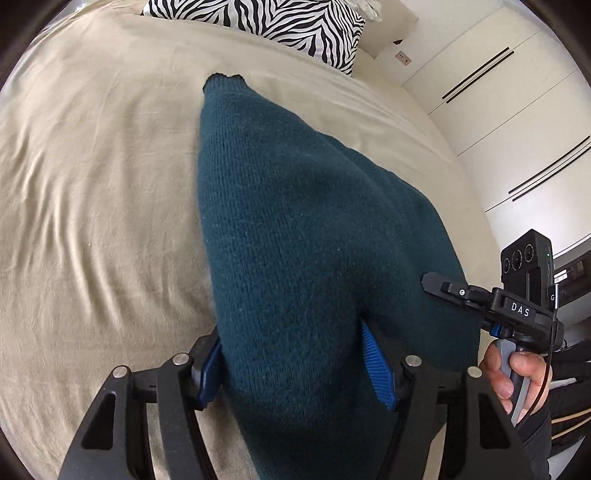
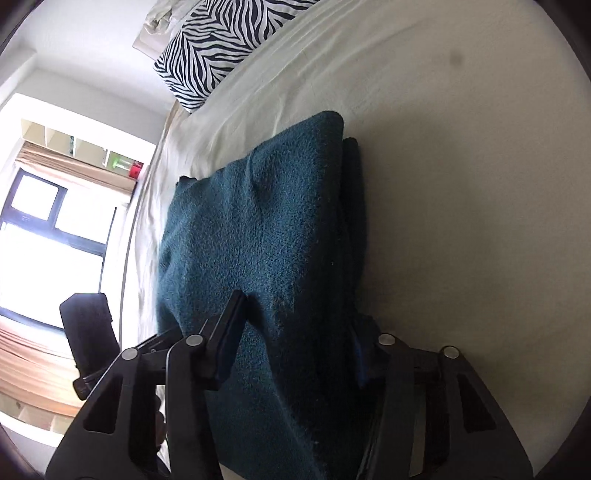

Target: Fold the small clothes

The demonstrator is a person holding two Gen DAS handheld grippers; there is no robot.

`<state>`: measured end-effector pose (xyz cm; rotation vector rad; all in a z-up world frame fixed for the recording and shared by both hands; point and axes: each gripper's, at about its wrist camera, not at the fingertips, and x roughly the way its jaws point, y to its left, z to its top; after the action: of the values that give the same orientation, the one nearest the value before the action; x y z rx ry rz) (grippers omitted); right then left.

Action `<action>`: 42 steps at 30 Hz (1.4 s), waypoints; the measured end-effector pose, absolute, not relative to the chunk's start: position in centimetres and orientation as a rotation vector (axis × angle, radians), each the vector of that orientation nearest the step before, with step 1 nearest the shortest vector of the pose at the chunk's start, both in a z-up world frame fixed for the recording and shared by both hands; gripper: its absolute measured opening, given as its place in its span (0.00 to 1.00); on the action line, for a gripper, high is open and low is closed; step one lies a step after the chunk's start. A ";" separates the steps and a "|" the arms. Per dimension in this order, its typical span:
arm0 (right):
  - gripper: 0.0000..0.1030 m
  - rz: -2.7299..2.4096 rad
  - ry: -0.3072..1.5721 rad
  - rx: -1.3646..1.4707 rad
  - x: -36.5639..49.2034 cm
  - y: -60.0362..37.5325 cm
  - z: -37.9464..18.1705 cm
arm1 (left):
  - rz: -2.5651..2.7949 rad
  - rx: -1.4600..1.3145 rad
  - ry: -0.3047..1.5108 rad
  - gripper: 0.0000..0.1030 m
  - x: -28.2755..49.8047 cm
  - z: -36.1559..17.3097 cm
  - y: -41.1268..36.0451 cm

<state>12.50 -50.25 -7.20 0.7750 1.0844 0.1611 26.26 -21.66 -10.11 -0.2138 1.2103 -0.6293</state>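
A dark teal knitted garment (image 1: 295, 229) lies partly folded on the beige bed sheet (image 1: 92, 221). Its near edge runs up between the blue pads of my left gripper (image 1: 295, 354), whose jaws stand wide with cloth between them. The right gripper (image 1: 439, 286) reaches the garment's right edge in the left wrist view. In the right wrist view the teal garment (image 2: 266, 229) fills the middle, folded over itself. My right gripper (image 2: 295, 332) has the cloth between its jaws; the right finger is mostly hidden by fabric.
A zebra-print pillow (image 1: 295, 26) lies at the head of the bed, also in the right wrist view (image 2: 214, 48). White wardrobe doors (image 1: 517, 129) stand to the right. A window (image 2: 48, 240) and a black chair (image 2: 88, 332) lie beyond the bed's left edge.
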 end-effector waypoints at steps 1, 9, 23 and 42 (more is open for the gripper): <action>0.34 0.150 1.092 0.762 12.9 -50.0 -7.3 | -0.623 -0.204 1.211 0.58 26.3 -10.0 -21.7; 0.21 -0.037 1.092 0.355 12.3 -43.3 -2.2 | -0.576 -0.069 1.163 0.41 23.4 -6.1 -21.3; 0.20 0.101 0.964 0.171 1.3 -24.7 4.5 | -0.490 0.097 1.016 0.41 9.8 -1.0 -6.0; 0.20 0.140 0.946 0.172 -1.1 -14.5 3.6 | -0.433 0.058 0.961 0.41 7.6 -2.3 0.3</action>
<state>-1.10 -14.46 3.56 0.1724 0.9461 0.1400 7.57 0.29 -2.29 0.0577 0.9612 -0.4328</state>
